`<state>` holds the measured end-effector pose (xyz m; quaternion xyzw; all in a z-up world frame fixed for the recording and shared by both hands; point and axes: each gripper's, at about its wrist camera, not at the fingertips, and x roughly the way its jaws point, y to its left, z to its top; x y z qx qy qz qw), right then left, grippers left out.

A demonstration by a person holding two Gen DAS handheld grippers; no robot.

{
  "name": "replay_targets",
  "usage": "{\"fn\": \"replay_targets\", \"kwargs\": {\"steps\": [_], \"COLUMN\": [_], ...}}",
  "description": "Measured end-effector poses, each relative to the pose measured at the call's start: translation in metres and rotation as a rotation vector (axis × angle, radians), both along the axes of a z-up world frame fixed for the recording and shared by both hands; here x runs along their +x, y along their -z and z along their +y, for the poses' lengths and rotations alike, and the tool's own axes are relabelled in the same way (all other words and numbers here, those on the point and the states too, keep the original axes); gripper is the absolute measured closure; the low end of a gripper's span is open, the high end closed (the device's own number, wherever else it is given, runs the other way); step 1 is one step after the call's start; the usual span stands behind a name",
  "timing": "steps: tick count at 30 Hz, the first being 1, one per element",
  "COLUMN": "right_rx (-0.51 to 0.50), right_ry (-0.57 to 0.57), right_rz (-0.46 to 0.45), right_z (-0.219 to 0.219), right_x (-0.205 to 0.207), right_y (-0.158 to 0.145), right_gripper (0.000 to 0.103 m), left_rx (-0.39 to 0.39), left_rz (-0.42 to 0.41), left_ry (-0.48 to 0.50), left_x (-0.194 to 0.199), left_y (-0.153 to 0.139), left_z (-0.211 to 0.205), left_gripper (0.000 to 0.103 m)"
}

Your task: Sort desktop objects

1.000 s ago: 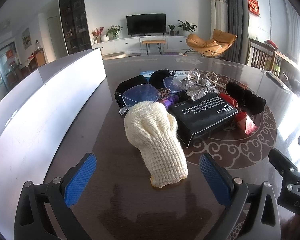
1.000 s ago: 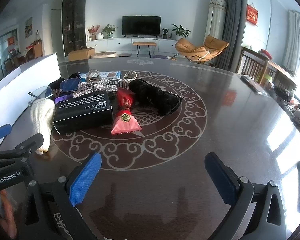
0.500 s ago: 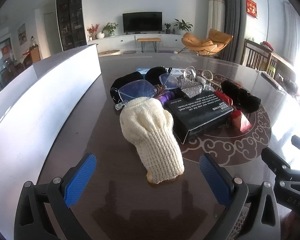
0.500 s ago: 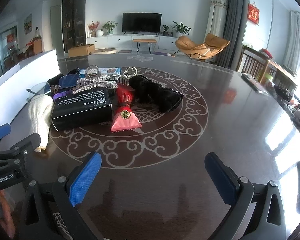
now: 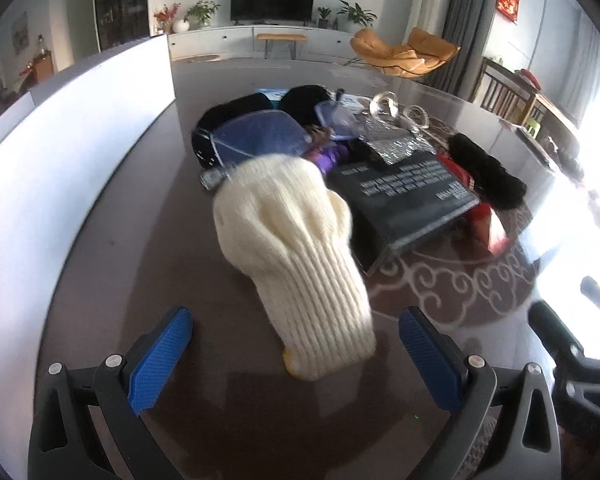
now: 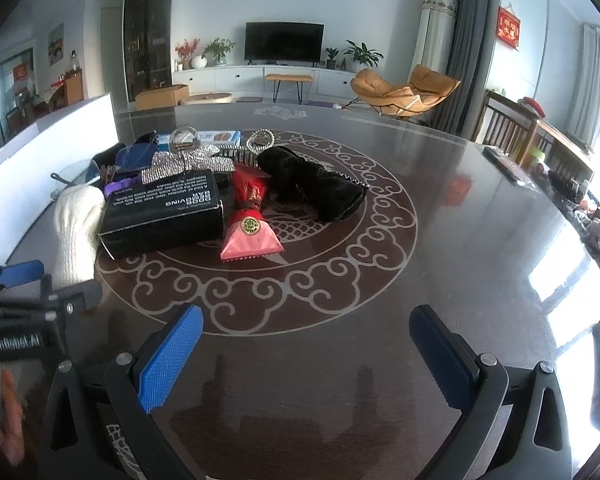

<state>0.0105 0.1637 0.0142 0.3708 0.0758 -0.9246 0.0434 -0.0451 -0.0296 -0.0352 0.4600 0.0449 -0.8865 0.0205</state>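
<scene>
Dark table [image 6: 440, 240]: one cream glove [image 5: 296, 256], one black box [image 6: 164, 216]; both tongs wide.

Home living room: television [image 6: 284, 41], orange lounge chair [image 6: 404, 88], houseplants [image 6: 219, 49].

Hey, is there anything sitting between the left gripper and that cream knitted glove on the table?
Nothing visible. The left gripper is open, and the cuff end of the cream knitted glove lies right ahead between its fingers, with only bare table around it. The black box sits beside the glove's far end, off the approach line.
</scene>
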Motion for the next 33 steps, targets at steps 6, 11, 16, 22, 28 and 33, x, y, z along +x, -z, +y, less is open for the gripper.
{"fn": "replay_targets", "kwargs": {"steps": [6, 11, 16, 22, 28, 33], "right_rx": [0.0, 0.017, 0.005, 0.0, 0.028, 0.036], "right_ry": [-0.006, -0.008, -0.004, -0.004, -0.018, -0.018], "right_rz": [-0.009, -0.019, -0.015, -0.013, -0.035, -0.044], "right_z": [-0.001, -0.003, 0.0, 0.0, -0.006, -0.006], "right_x": [0.0, -0.001, -0.001, 0.0, -0.003, -0.005], "right_y": [0.001, 0.002, 0.002, 0.002, 0.005, 0.006], "right_gripper": [0.0, 0.0, 0.0, 0.0, 0.0, 0.0], "left_rx": [-0.073, -0.069, -0.066, -0.066, -0.066, -0.066], "left_rz": [-0.034, -0.005, -0.005, -0.005, -0.004, -0.004], "left_ry": [0.022, 0.073, 0.076, 0.075, 0.075, 0.075], "left_x": [-0.025, -0.035, -0.034, -0.034, -0.034, -0.034], "left_y": [0.006, 0.005, 0.003, 0.004, 0.004, 0.004], "left_z": [0.008, 0.005, 0.005, 0.005, 0.005, 0.005], "left_gripper": [0.0, 0.0, 0.0, 0.0, 0.0, 0.0]}}
